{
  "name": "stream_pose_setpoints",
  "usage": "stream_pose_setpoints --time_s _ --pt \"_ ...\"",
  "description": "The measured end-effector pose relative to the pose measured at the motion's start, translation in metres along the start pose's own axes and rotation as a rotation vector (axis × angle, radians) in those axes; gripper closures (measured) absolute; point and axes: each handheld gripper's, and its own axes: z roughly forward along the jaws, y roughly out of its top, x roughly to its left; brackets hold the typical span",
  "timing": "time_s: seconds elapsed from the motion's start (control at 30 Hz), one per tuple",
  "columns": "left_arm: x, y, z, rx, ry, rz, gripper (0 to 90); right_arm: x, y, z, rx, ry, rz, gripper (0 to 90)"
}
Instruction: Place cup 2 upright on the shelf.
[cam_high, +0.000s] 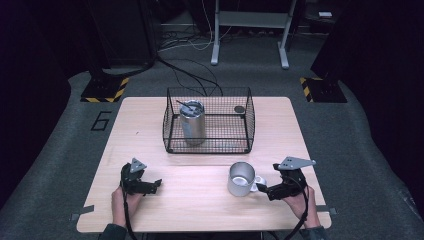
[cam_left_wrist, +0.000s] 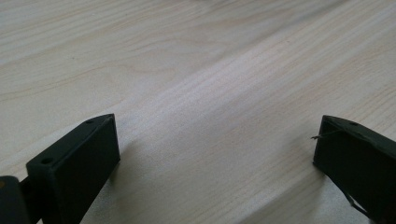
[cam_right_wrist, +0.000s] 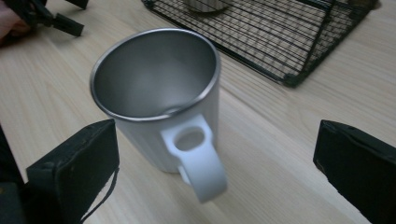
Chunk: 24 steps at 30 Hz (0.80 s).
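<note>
With its white looped handle turned toward me, the white steel-lined mug (cam_right_wrist: 159, 102) stands upright on the pale wooden worktop (cam_high: 200, 200) just left of my right claw (cam_high: 264, 188), whose jaws are apart and flank the handle without touching. My left claw (cam_high: 150, 186), also spread, rests well off to the left. Beyond the mug sits the black wire basket (cam_high: 209, 120), holding a steel tumbler (cam_high: 192, 123).

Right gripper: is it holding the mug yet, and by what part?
No. The right gripper is open, with the mug handle between its jaws, untouched. The left gripper is open too.
</note>
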Motion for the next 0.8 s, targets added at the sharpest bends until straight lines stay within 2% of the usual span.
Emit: stream_pose_setpoints --time_s 0.23,0.27,0.57,0.8 --pt "0.000 0.000 0.000 0.000 -0.001 0.002 0.1 0.014 0.014 0.014 0.028 0.039 -0.065 0.0" --pt "0.001 0.000 -0.001 0.013 -0.003 0.016 0.1 0.016 0.016 0.016 0.031 0.045 -0.066 0.0" --pt "0.001 0.000 -0.001 0.013 -0.003 0.012 0.1 0.024 0.026 0.037 0.072 0.076 -0.119 0.0" --pt "0.001 0.000 -0.001 0.010 -0.002 0.014 0.1 0.029 0.032 0.051 0.117 0.076 -0.153 0.0"
